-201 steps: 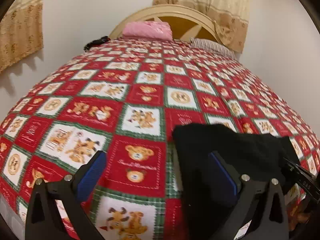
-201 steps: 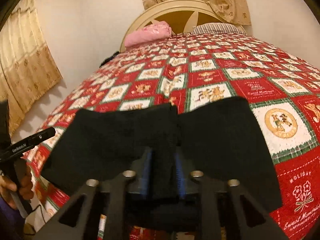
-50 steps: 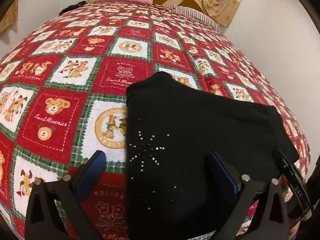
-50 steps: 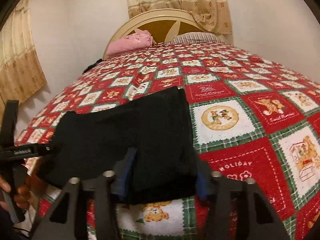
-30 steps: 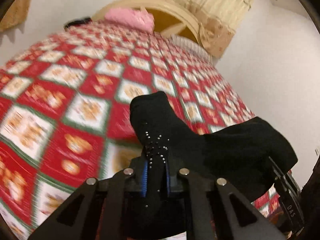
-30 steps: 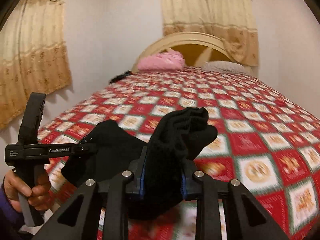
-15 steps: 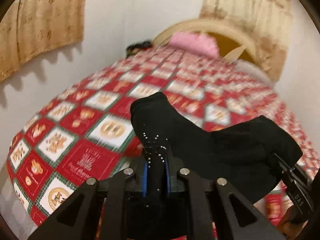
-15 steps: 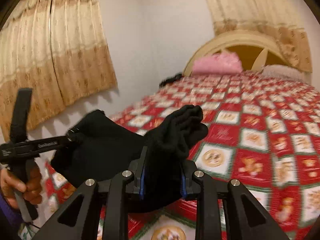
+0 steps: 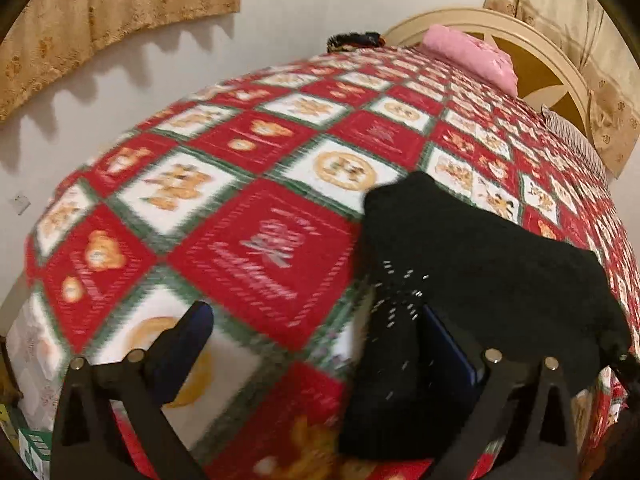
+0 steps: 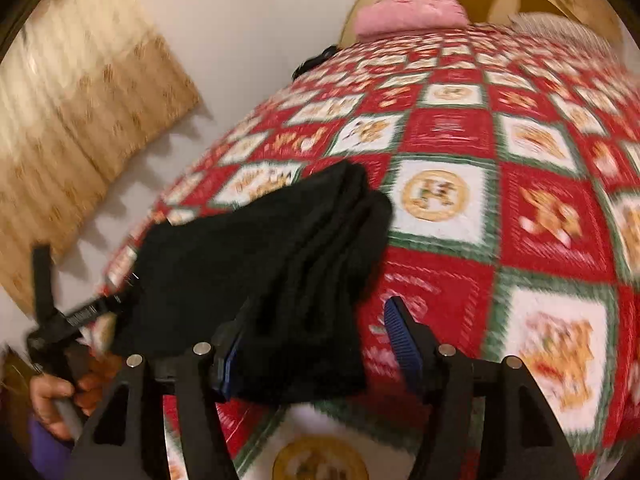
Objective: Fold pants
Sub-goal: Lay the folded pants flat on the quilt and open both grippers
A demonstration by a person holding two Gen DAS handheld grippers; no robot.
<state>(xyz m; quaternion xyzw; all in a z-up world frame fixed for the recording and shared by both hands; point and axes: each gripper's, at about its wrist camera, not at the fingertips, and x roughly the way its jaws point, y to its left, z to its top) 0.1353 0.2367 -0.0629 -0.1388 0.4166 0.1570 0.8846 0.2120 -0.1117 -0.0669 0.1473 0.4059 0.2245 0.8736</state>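
Between the left jaws: the left gripper (image 9: pixel 316 344) stands at its widest and its jaws are opening; red and white quilt fills most of the gap, and the black cloth lies only against the inner face of its right-hand finger, not pinched.
Between the right jaws: the right gripper (image 10: pixel 312 344) is partly spread and its jaws are opening; a thick bunch of cloth sits in the gap, leaning on the left-hand blue pad, clear of the right-hand one.
Task's thing: the pants (image 9: pixel 480 256), black with a small burst of silver studs, lie folded into a compact bundle near the foot corner of the bed.
Long axis: the bundle runs across from one gripper to the other, so each tool sits at one short end.
Direction from the jaws: from the left tool the bundle stretches away to the right; from the right tool it stretches away to the left and slightly forward.
Nearer hand: both are at the cloth; the right gripper has more cloth between its fingers.
Left hand: the person's left hand (image 10: pixel 60 392) grips the left tool's handle at the bed's edge.
Surface: a Christmas quilt (image 9: pixel 256 256) of teddy-bear squares.
Farther off: a pink pillow (image 9: pixel 468 52) by the curved headboard (image 9: pixel 560 76), and beige curtains (image 10: pixel 80 120) on the wall.
Judgement: the folded bundle looks set down, both grips letting go.
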